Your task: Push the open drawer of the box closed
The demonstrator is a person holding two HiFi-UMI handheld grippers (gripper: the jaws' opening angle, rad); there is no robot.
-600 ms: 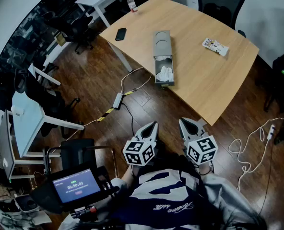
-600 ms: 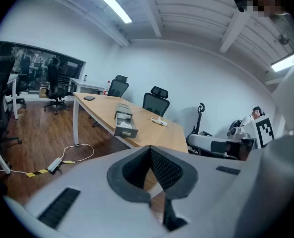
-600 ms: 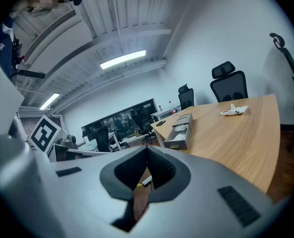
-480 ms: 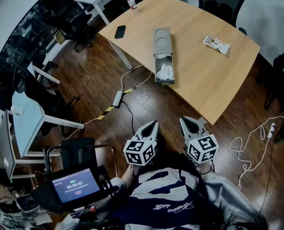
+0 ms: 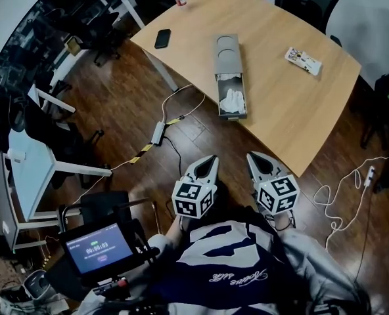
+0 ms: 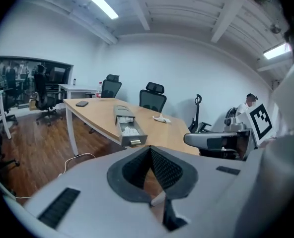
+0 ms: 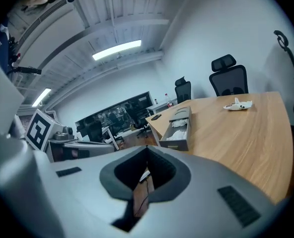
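Two closed: left gripper (image 5: 211, 158), right gripper (image 5: 251, 155); one open drawer (image 5: 234, 116), perhaps holding cloth (image 5: 232, 100).

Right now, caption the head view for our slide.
Left claw and right claw, shut, face a light wooden table with grey box, drawer open.

Open floor (image 5: 230, 146) lies before the drawer (image 5: 233, 102) front at the near table (image 5: 293, 120) edge, and cables (image 5: 181, 107) trail to its left. On top, a phone (image 5: 161, 38) and a packet (image 5: 303, 61) lie well apart from it, with bare wood along both flanks.
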